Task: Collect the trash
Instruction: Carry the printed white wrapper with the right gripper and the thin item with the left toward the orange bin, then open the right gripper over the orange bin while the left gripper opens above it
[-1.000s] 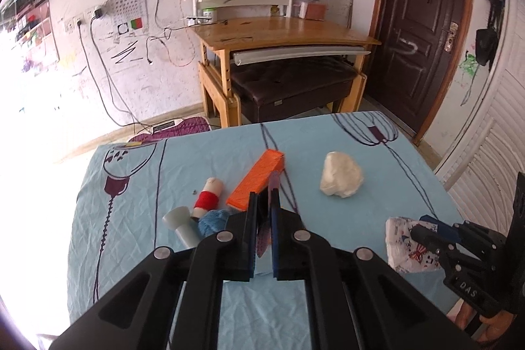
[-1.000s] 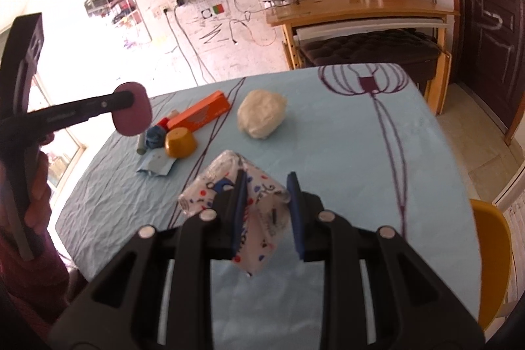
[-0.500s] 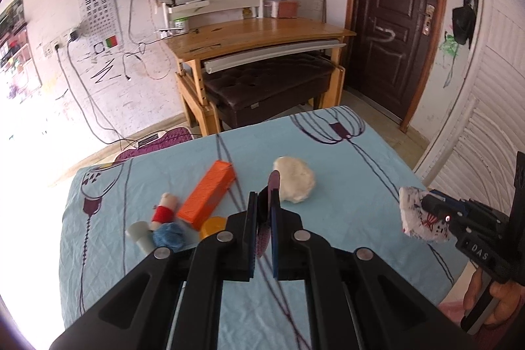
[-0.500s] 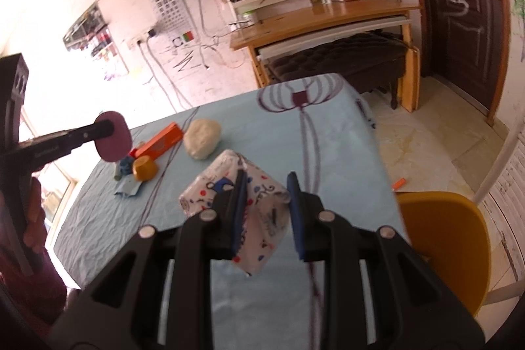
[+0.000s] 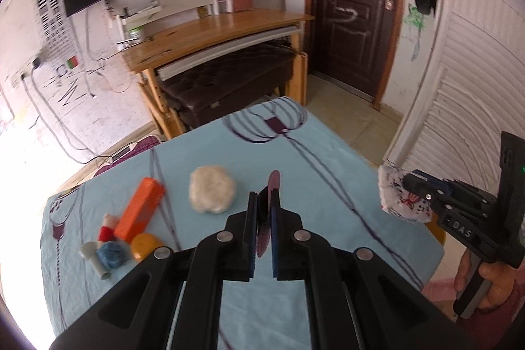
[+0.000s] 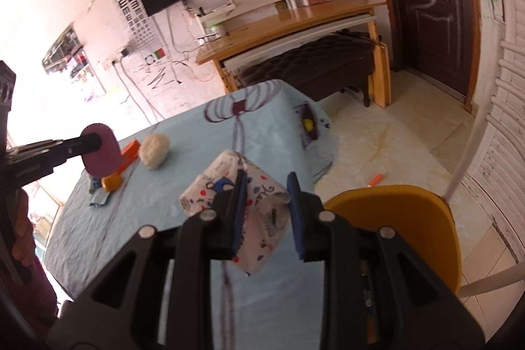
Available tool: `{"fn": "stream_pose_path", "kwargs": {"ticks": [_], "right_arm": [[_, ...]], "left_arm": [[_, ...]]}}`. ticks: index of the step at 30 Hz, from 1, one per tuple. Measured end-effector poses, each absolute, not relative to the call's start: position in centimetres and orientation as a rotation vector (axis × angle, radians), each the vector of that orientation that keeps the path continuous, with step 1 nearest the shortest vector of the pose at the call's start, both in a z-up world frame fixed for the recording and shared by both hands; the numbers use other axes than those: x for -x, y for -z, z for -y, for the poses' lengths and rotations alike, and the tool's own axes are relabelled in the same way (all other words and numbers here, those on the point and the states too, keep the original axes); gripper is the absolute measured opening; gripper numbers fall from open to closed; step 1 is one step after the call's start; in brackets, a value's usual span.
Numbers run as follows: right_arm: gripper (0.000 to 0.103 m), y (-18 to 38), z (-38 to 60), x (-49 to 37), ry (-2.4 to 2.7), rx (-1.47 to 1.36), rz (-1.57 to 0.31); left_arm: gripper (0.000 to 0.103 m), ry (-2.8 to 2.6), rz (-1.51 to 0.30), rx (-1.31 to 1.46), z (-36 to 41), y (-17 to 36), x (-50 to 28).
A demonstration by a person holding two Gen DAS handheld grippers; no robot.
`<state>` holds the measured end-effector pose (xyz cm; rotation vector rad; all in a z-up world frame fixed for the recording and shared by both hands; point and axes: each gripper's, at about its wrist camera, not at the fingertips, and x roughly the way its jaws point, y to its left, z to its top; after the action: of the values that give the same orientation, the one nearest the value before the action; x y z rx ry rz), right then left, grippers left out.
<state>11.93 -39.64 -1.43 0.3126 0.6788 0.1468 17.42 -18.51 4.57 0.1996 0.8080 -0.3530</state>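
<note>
While gripped, wrapper (image 6: 259, 215) fills right tongs (image 6: 265, 186).

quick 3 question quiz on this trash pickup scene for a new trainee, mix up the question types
1. True or false: the left gripper is shut on a thin purple disc.
2. Multiple choice: what does the right gripper hold? A) the orange box B) a printed white wrapper C) the blue yarn ball
3. Fill in: beyond the table's right edge, below the right gripper, stands a ____ chair.

Key
1. True; the disc sits edge-on between the closed fingers.
2. B; the printed white wrapper is clamped, while the orange box and blue yarn ball lie on the light blue tablecloth.
3. Yellow; see the yellow chair.
</note>
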Motion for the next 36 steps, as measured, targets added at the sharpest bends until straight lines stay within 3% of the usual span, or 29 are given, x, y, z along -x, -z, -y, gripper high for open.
{"fn": "stream_pose_path", "kwargs": {"ticks": [24, 27, 30, 36], "right_arm": [[0.023, 7.6, 49.6, -10.9, 0.014, -0.466, -0.746], [0.034, 8.9, 50.4, -11.0, 0.014, -0.491, -0.767], [0.051, 10.1, 51.1, -11.0, 0.023, -0.513, -0.782], [0.054, 11.2, 52.3, -11.0, 0.032, -0.550, -0.788]], "left_arm": [[0.002, 0.662, -0.880, -0.376, 37.3, -2.0, -14.4], [0.002, 0.678, -0.926, -0.366, 39.0, -0.7, -15.1], [0.002, 0.681, -0.968, -0.358, 40.3, 0.7, -15.7], [0.002, 0.683, -1.004, -0.340, 40.9, 2.4, -16.5]]}}
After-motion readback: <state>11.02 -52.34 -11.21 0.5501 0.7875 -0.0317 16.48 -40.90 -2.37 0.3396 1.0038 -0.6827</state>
